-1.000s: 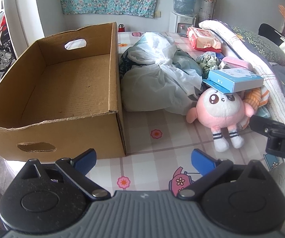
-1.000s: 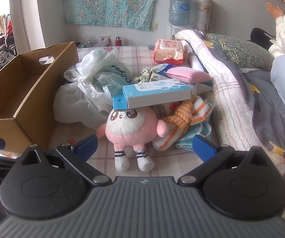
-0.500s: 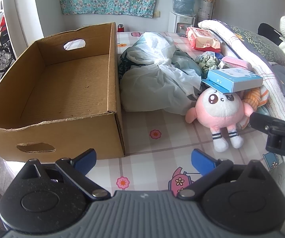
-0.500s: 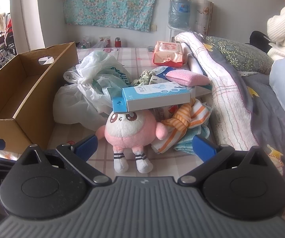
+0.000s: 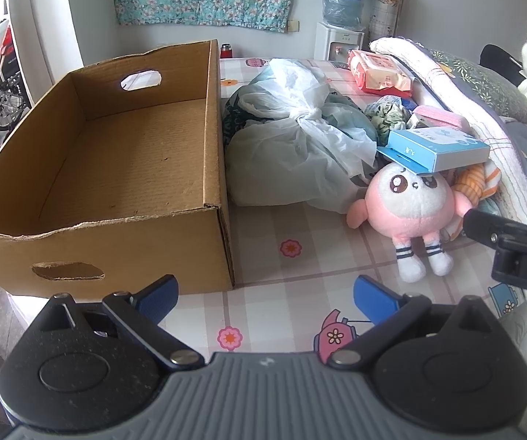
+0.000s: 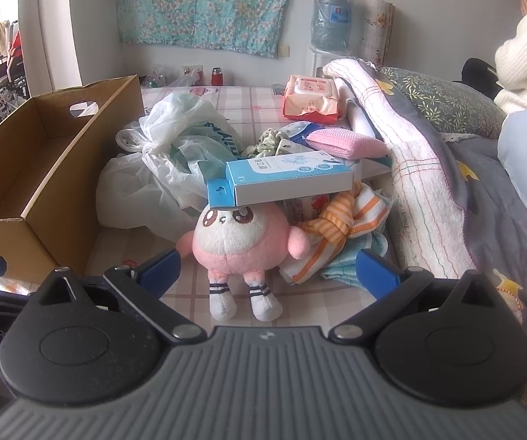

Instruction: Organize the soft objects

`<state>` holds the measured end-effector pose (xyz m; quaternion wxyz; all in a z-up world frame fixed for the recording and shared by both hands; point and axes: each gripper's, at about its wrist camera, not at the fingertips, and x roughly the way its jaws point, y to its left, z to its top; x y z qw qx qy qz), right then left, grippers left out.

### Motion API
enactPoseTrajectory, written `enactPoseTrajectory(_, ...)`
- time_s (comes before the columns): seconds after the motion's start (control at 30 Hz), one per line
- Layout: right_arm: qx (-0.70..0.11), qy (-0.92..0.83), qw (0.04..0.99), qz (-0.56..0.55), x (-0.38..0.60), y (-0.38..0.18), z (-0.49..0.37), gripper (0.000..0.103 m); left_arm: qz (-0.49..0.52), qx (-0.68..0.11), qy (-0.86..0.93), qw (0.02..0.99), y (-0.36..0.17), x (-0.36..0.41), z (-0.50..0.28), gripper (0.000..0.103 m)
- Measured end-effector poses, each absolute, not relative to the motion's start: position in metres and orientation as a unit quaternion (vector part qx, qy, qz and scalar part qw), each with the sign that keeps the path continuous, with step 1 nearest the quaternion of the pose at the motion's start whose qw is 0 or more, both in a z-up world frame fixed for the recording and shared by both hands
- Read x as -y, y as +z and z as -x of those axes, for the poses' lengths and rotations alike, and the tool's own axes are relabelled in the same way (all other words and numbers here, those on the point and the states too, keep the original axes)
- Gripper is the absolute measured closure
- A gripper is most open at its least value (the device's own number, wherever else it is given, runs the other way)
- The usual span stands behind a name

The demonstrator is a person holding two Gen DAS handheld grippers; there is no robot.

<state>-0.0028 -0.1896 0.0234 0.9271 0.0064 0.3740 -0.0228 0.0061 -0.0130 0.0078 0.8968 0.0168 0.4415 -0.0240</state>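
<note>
Plush toy's [image 6: 239, 242] crown under blue box [image 6: 289, 179]

There was one cardboard box [image 5: 124, 168], ahead and to the left of the left claw. One pink plush toy [image 6: 243, 242] sat straight ahead of the right claw, with one blue-and-white carton [image 6: 289, 181] above it. One knotted white plastic bag [image 5: 293, 146] lay ahead between box and toy. Further ahead were one pink sponge [image 6: 344, 143], one red wipes pack [image 6: 313, 99] and one striped orange cloth [image 6: 340, 234] to the toy's right.
</note>
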Motion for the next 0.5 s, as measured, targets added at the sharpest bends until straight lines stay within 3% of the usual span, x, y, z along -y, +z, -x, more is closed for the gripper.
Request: enactPoseTrajectory(0.5,-0.375,-0.023,0.927,-0.005,0.1882,0.0214,0.0013,0.001,-0.012,-0.446,-0.020,0.895,0.0047,0.0103,-0.0080,0.001)
